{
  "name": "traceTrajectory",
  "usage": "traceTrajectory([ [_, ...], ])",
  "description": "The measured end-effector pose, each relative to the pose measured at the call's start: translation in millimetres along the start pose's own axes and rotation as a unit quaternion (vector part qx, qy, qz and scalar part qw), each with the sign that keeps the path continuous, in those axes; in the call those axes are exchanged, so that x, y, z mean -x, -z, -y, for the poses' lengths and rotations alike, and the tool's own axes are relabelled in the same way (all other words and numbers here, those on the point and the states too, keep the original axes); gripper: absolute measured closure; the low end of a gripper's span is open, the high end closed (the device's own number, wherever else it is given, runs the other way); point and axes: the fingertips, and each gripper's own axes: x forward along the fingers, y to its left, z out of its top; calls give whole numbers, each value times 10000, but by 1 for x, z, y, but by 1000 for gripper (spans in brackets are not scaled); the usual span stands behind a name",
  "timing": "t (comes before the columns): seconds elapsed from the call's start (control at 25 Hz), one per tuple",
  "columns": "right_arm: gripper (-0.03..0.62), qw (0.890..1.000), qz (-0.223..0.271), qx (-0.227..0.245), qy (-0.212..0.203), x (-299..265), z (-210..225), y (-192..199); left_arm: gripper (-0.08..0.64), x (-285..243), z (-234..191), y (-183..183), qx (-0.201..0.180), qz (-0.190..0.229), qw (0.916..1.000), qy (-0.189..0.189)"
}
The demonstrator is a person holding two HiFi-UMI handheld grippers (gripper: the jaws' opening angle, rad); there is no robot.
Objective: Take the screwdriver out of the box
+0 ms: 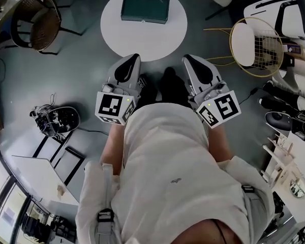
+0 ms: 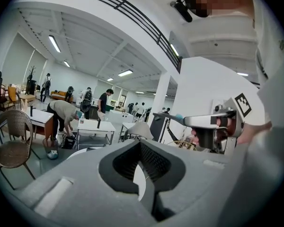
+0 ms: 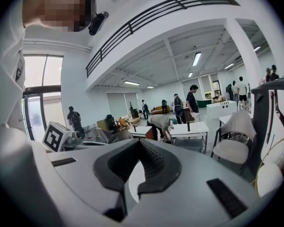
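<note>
A dark green box [image 1: 145, 8] lies closed on the far half of a round white table [image 1: 117, 37]. No screwdriver shows anywhere. Both grippers are held side by side in front of the person's chest, pointing toward the table's near edge and well short of the box. The left gripper [image 1: 133, 58] has its jaws shut and empty, seen close up in the left gripper view [image 2: 141, 144]. My right gripper [image 1: 187, 58] is likewise shut with nothing in it [image 3: 141, 144]. Both gripper views look out level across the room, over the table, so the box is hidden in them.
A wicker chair [image 1: 38, 17] stands at the far left and a gold wire chair [image 1: 256, 44] at the right of the table. Cables and gear [image 1: 56, 118] lie on the grey floor at left. Several people and white tables [image 3: 189, 126] fill the room beyond.
</note>
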Motion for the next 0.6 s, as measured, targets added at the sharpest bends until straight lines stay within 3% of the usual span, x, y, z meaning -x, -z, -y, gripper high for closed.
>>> traceTrajectory([
  [0.24,588,10000,40,-38,-50,-7,17,-5,549,-20,4,2,7,-122,9999,53],
  [0.6,588,9979,188,1,-620,-46,52,-32,549,-47,-2,-22,46,-53,9990,-452],
])
